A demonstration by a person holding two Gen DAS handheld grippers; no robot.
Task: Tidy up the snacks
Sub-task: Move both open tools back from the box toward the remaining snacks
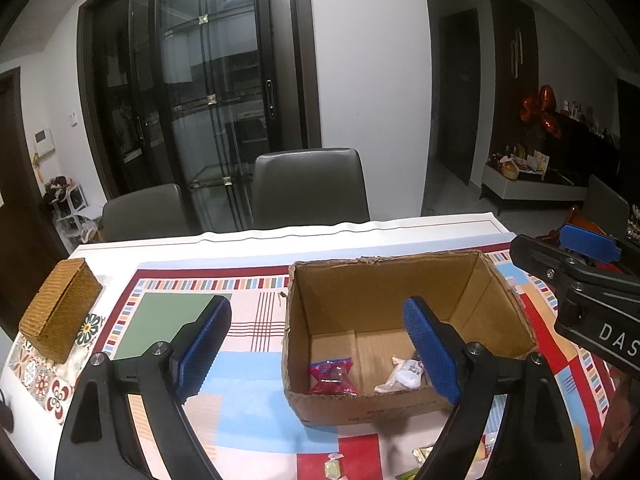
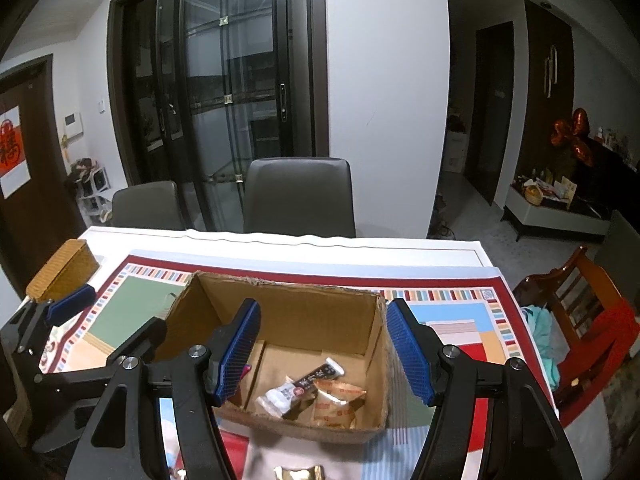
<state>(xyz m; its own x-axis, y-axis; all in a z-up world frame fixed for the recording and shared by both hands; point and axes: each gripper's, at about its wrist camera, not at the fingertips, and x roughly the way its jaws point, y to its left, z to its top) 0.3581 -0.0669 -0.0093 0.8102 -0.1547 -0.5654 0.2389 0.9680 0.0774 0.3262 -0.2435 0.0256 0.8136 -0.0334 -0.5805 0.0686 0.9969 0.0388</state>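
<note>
Below both hand-held grippers, on the near edge of the tabletop [image 1: 256, 240], loose wrapped snacks [image 1: 334, 467] lie short of the cardboard box [image 1: 360, 404]. Left hand-held gripper [image 1: 316, 344] and right hand-held gripper [image 2: 324, 348] gape wide, empty, over it.

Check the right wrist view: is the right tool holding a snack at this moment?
No. The right tool is open with nothing between its blue pads, and the snacks lie loose in the cardboard box below.
</note>
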